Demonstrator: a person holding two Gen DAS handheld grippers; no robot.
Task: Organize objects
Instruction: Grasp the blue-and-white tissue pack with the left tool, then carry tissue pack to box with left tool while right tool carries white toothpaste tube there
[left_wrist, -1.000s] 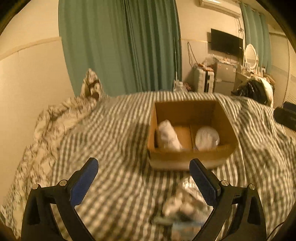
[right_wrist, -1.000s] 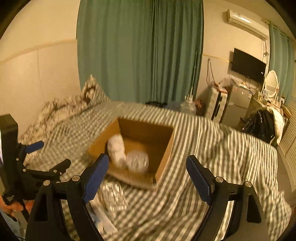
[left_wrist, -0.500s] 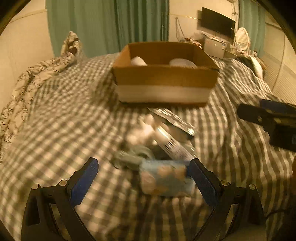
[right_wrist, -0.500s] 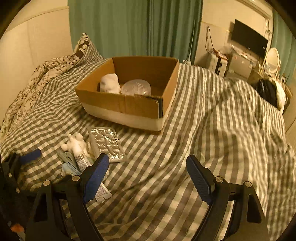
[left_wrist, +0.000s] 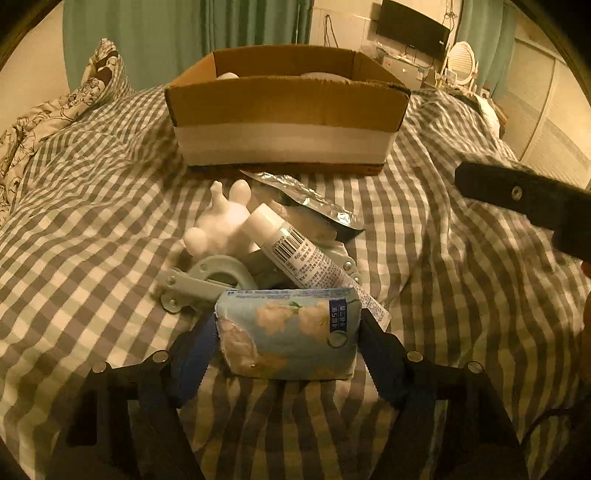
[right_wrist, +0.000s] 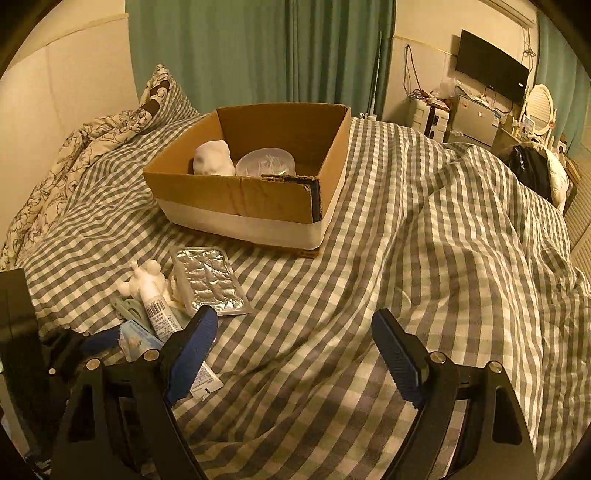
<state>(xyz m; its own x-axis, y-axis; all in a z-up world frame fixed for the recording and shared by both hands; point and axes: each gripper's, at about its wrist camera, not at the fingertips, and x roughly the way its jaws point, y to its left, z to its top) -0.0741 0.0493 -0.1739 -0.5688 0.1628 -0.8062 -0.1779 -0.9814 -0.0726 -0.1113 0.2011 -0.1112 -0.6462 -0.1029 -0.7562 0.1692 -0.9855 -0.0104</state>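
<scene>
Five items (heaped) (left_wrist: 273, 251) front the cardboard box (left_wrist: 284, 110).

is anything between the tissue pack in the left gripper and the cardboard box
Yes: the white tube, white figurine, grey clip and foil blister pack lie between the tissue pack and the cardboard box.

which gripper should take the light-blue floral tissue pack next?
Left. The left gripper already brackets the light-blue floral tissue pack; the right gripper hangs open over bare gingham bedcover.
</scene>
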